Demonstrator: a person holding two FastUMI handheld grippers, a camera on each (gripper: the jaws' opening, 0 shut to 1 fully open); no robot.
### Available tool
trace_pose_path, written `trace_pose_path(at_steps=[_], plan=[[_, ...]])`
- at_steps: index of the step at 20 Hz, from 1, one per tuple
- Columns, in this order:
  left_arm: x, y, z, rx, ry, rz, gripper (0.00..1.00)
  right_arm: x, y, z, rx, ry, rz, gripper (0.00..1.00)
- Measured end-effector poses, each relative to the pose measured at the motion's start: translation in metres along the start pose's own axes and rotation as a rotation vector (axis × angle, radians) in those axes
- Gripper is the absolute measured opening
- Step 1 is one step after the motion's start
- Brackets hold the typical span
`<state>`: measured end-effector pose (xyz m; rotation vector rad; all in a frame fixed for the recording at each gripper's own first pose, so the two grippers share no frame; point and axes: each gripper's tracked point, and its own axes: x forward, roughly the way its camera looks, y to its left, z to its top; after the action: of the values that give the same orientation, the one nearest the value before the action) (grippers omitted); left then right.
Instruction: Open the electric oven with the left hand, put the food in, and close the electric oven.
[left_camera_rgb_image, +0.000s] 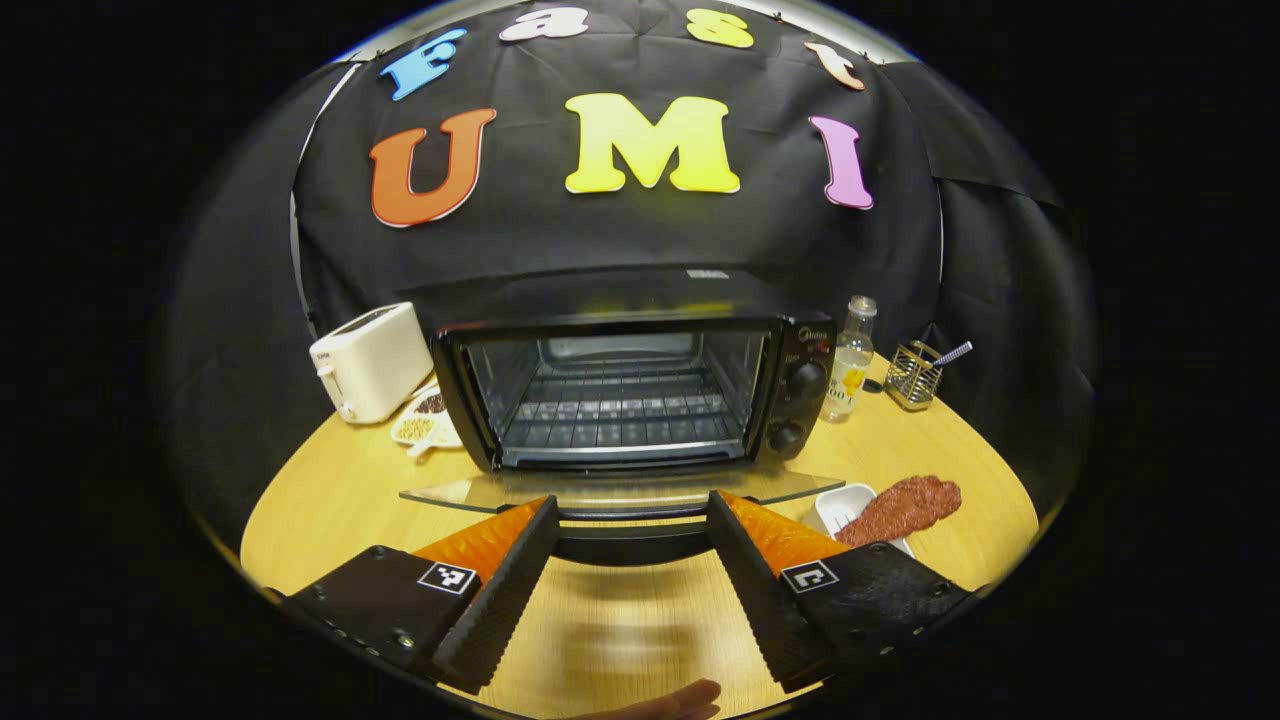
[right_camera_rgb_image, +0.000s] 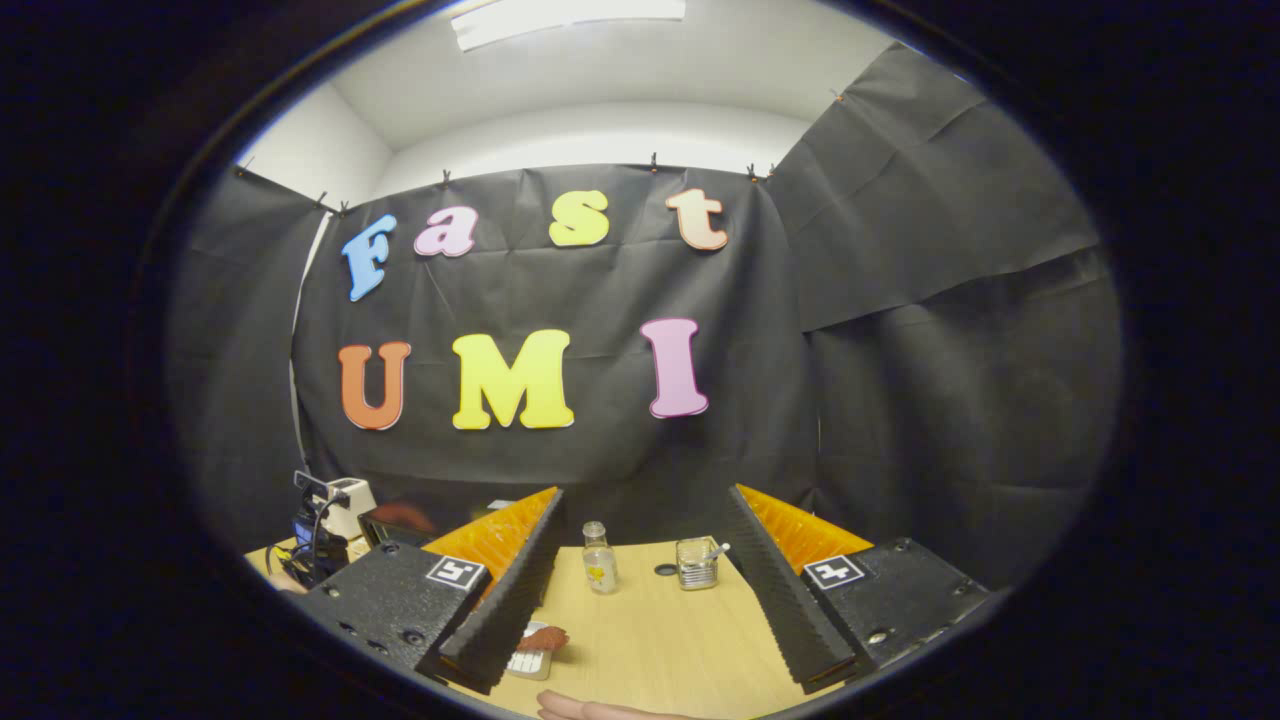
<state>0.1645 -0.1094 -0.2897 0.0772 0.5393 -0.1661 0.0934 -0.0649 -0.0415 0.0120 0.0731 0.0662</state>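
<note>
Oven (left_camera_rgb_image: 620, 390) door (left_camera_rgb_image: 620, 492) lies open at centre, its handle half hidden behind the spread left tool (left_camera_rgb_image: 630, 525); right tool (right_camera_rgb_image: 645, 540), also spread, hovers over the table (right_camera_rgb_image: 650, 640), meat (right_camera_rgb_image: 543, 639) partly hidden lower left.

My left gripper view sits low, facing the open black electric oven (left_camera_rgb_image: 620, 390) close up on the round wooden table (left_camera_rgb_image: 330, 480). My right gripper view looks higher, farther back; both share the clear glass bottle (right_camera_rgb_image: 599, 560).
</note>
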Motion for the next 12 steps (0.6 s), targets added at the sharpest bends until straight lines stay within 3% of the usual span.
trace_pose_path(at_steps=[5,10,12], plan=[[0.0,0.001,-0.044,-0.002,0.045,0.001,0.94,-0.001,0.007,-0.003,-0.012,0.004,0.009,1.0],[0.013,0.003,-0.092,-0.087,0.14,0.003,0.95,0.005,0.011,-0.021,-0.018,0.052,0.009,1.0],[0.014,0.007,-0.086,-0.098,0.091,0.004,0.96,0.01,0.012,-0.03,-0.011,0.089,0.009,1.0]])
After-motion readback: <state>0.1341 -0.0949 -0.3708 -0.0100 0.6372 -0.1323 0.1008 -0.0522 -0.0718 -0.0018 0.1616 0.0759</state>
